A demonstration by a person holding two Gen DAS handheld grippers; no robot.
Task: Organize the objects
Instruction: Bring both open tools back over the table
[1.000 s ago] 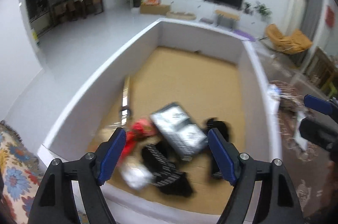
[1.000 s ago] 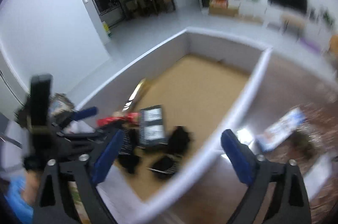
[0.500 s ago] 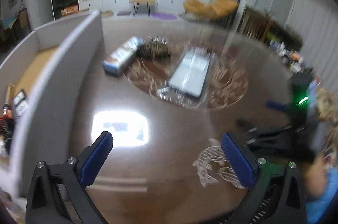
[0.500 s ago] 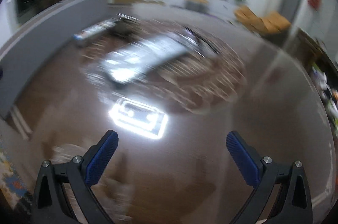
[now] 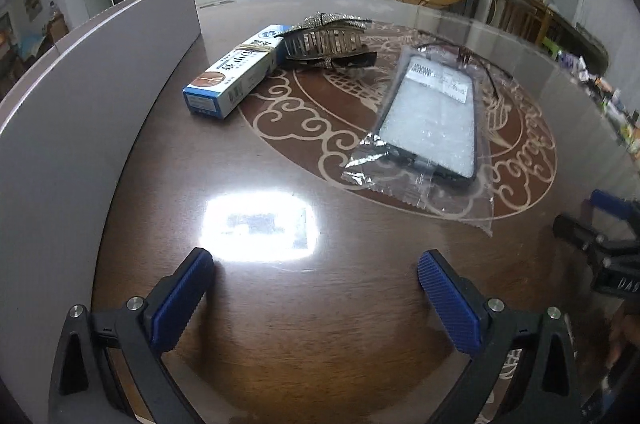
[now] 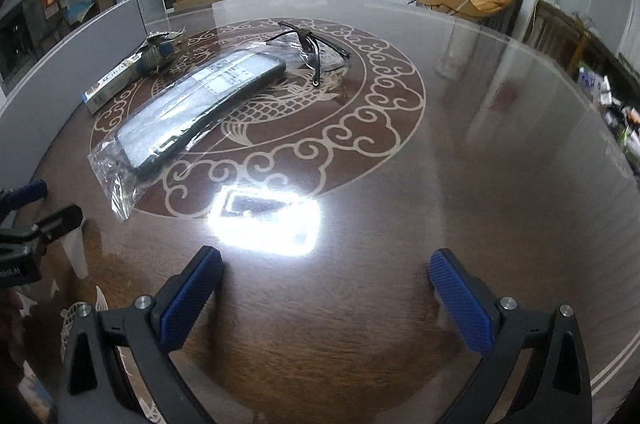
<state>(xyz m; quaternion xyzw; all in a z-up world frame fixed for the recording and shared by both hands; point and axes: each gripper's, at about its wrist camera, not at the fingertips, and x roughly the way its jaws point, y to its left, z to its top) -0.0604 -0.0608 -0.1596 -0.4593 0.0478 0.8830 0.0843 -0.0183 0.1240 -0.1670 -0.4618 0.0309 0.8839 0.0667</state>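
On the dark wooden table [image 5: 280, 324] lie a blue and white carton [image 5: 236, 72], a beaded hair claw [image 5: 324, 40] behind it, and a flat dark item sealed in a clear plastic bag [image 5: 432, 120]. The right wrist view shows the same bag [image 6: 192, 108], the carton [image 6: 116, 80], and a pair of glasses [image 6: 316, 48] beyond the bag. My left gripper [image 5: 316, 288] stands open above bare table, short of the bag, with nothing between its blue pads. My right gripper [image 6: 326, 288] is open too, over bare table near a bright glare patch [image 6: 266, 220].
A tall grey wall of a box [image 5: 72, 104] runs along the left side of the table. The other gripper's black frame shows at the right edge [image 5: 608, 248] of the left view. A living room with a TV and yellow chairs lies behind.
Both grippers swung away from the grey box with its pile of items and came down over the table. The left jaws opened wider. Both views have steadied.
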